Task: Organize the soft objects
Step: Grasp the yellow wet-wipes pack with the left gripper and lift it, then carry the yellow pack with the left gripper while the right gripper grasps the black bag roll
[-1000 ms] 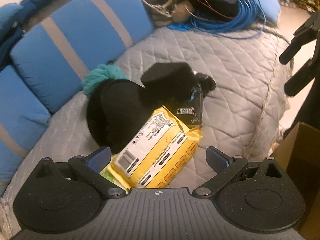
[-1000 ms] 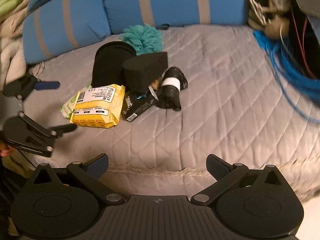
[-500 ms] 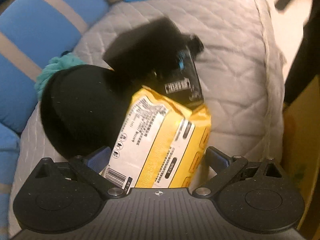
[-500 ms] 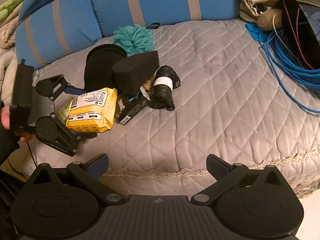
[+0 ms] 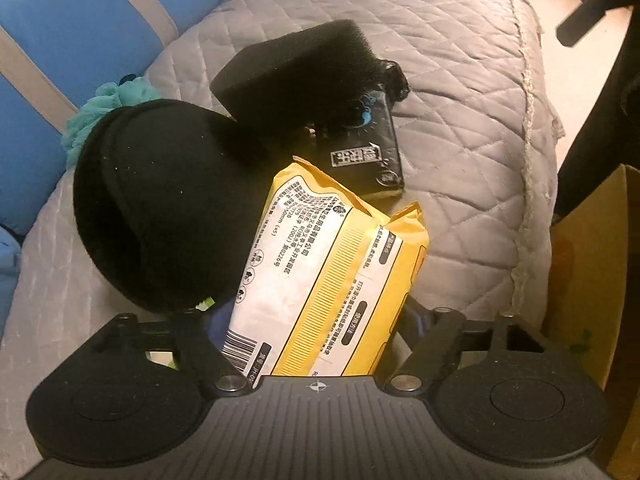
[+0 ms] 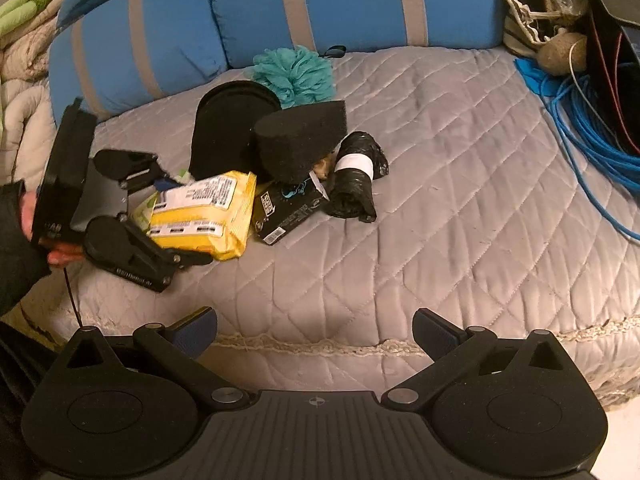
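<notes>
A yellow wipes pack (image 5: 320, 280) lies on the grey quilted bed (image 5: 460, 100), its near end between the fingers of my left gripper (image 5: 316, 320). The jaws stand on either side of the pack, wide apart, not closed on it. In the right wrist view the left gripper (image 6: 176, 220) straddles the pack (image 6: 204, 212). Beside it are a round black cushion (image 5: 160, 200), a black foam wedge (image 5: 296, 76), a black packet (image 5: 360, 156), a teal bath pouf (image 6: 296, 76) and a rolled black bag (image 6: 356, 176). My right gripper (image 6: 314, 332) is open and empty at the bed's front edge.
Blue striped pillows (image 6: 240, 20) line the back of the bed. Blue cable coils (image 6: 588, 132) and clutter lie at the right. A cardboard box (image 5: 592, 280) stands beside the bed at the right of the left wrist view.
My left gripper has moved forward onto the pile, so the yellow pack now lies between its fingers. The right gripper has drawn slightly closer to the bed.
</notes>
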A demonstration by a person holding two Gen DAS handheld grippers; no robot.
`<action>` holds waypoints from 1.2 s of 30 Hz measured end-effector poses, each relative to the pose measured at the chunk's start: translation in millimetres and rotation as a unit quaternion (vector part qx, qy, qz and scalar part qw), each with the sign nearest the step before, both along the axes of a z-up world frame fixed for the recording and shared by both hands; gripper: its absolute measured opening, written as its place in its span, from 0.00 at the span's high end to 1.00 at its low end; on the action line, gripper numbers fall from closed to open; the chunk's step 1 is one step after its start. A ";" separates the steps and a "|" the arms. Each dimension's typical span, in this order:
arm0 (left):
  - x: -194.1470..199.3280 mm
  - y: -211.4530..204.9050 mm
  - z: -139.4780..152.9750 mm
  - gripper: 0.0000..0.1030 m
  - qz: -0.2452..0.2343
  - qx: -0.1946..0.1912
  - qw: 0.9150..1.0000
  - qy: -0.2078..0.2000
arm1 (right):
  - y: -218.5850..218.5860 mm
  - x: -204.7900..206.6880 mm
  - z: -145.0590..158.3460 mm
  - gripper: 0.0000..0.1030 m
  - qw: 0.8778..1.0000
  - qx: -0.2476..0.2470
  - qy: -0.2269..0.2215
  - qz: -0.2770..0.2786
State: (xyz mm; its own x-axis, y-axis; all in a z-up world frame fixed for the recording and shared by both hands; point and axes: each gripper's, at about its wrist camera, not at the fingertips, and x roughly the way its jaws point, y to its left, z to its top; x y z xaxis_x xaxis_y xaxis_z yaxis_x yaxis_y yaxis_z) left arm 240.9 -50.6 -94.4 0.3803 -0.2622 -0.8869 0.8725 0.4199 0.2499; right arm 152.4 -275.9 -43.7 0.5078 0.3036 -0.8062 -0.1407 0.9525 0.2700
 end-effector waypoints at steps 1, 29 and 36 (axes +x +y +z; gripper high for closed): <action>-3.1 0.4 1.2 0.26 0.001 0.003 1.000 -0.002 | -1.2 0.5 -0.3 0.00 1.000 0.002 0.000 -0.004; -115.3 53.7 92.6 0.28 0.309 -0.193 0.931 -0.005 | 2.9 -6.6 2.6 0.00 0.998 -0.050 -0.029 -0.005; -132.7 75.6 87.7 0.28 0.391 -0.242 0.888 0.011 | -10.3 -10.9 -3.1 0.00 0.998 -0.036 -0.046 -0.005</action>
